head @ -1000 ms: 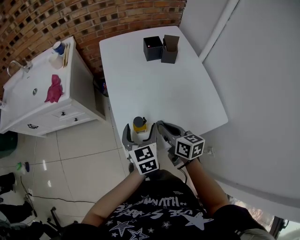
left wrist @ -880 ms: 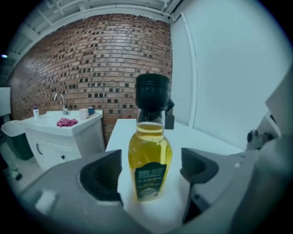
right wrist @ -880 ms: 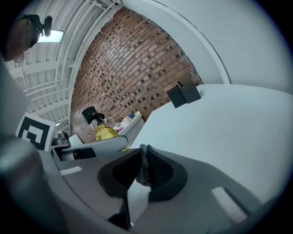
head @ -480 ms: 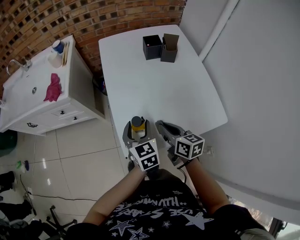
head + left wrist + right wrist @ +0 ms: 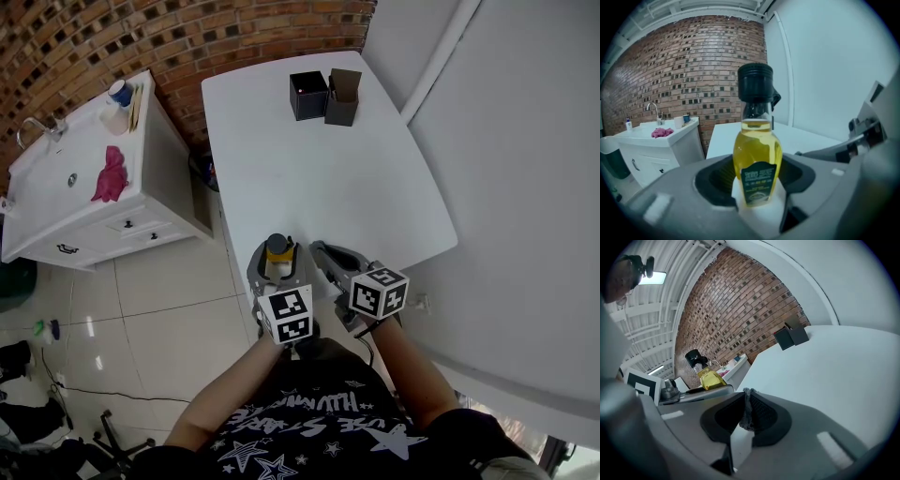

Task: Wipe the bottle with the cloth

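A small bottle (image 5: 277, 250) of yellow oil with a black cap stands upright at the near left edge of the white table (image 5: 319, 178). My left gripper (image 5: 278, 266) has just been closing, and its jaws now hug the bottle (image 5: 757, 159) on both sides. Just right of it, my right gripper (image 5: 321, 251) hovers over the table edge. It is shut on a scrap of grey cloth (image 5: 747, 414) pinched between its pads. The right gripper view shows the bottle (image 5: 705, 373) to its left, with the left gripper's jaws around it.
Two black boxes (image 5: 307, 94) (image 5: 341, 97) stand at the table's far end. A white sink cabinet (image 5: 84, 187) with a pink rag (image 5: 108, 176) stands to the left across tiled floor. A brick wall lies behind, a white wall to the right.
The left gripper's jaws have drawn in from wide apart to snug against the bottle, and its marker cube has rolled slightly. The right gripper has stayed still.
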`<state>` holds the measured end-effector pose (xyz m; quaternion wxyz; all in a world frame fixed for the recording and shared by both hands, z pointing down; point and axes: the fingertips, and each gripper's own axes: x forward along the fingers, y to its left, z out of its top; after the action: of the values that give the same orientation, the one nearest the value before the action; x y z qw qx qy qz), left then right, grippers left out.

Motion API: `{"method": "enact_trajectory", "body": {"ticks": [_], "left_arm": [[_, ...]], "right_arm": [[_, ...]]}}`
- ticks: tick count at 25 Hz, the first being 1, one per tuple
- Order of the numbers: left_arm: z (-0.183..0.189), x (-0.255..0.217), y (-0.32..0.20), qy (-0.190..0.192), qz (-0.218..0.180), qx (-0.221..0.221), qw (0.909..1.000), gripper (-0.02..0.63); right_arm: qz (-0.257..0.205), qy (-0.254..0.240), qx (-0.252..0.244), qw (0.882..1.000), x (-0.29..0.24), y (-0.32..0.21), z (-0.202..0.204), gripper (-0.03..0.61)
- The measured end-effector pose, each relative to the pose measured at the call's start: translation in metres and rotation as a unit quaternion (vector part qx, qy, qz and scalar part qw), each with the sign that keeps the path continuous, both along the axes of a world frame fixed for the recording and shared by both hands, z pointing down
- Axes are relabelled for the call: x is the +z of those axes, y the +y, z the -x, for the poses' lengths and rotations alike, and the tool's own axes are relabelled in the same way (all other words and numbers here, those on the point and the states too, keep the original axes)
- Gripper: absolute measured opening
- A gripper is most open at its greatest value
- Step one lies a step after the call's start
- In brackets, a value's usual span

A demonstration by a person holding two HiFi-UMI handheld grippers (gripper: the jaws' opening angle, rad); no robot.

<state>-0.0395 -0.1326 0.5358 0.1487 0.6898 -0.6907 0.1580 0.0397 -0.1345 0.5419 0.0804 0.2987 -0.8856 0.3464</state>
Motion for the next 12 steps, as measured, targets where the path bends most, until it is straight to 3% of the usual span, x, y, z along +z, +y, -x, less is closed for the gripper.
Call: {"method": "enact_trajectory", "body": {"ticks": [12], "left_arm": [[-0.01, -0.005, 0.002, 0.013, -0.028, 0.124, 0.9918, 0.25]], "right_arm": [[-0.022, -0.019, -0.035, 0.999, -0.023, -0.005, 0.011, 0.037]]}}
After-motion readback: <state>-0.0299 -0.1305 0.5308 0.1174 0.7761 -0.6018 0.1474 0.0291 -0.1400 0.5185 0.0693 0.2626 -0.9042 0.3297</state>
